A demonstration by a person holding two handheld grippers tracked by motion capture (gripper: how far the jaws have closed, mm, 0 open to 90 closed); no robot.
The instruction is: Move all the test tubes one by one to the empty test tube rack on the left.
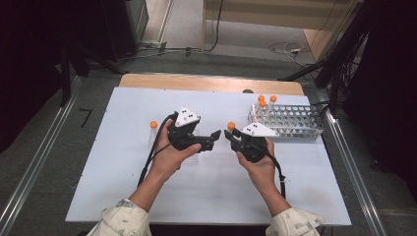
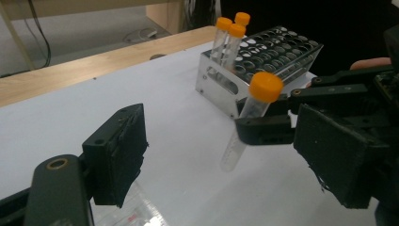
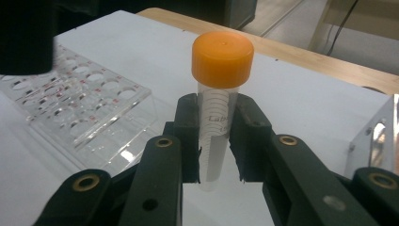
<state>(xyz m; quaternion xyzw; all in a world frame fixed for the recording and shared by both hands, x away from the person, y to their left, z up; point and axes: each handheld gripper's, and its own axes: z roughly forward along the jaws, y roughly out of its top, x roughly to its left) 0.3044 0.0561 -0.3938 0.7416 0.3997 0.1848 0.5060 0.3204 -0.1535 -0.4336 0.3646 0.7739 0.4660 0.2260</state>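
Note:
My right gripper [image 3: 216, 141] is shut on a clear test tube [image 3: 214, 136] with an orange cap [image 3: 222, 59], held upright just above the white table. In the high view this right gripper [image 1: 231, 135] points left, the tube's cap [image 1: 231, 126] above its jaws. My left gripper [image 1: 212, 140] faces it from a short gap away and is open. In the left gripper view the held tube [image 2: 247, 122] stands tilted between and beyond the wide-open left gripper [image 2: 226, 155], touching neither jaw.
A metal tube rack [image 1: 295, 123] at the right rear holds three orange-capped tubes [image 1: 263, 102]. A clear plastic rack [image 3: 80, 108] lies below the left hand. Another capped tube [image 1: 153, 130] stands at the left. The white board [image 1: 211, 196] ends at a wooden strip behind.

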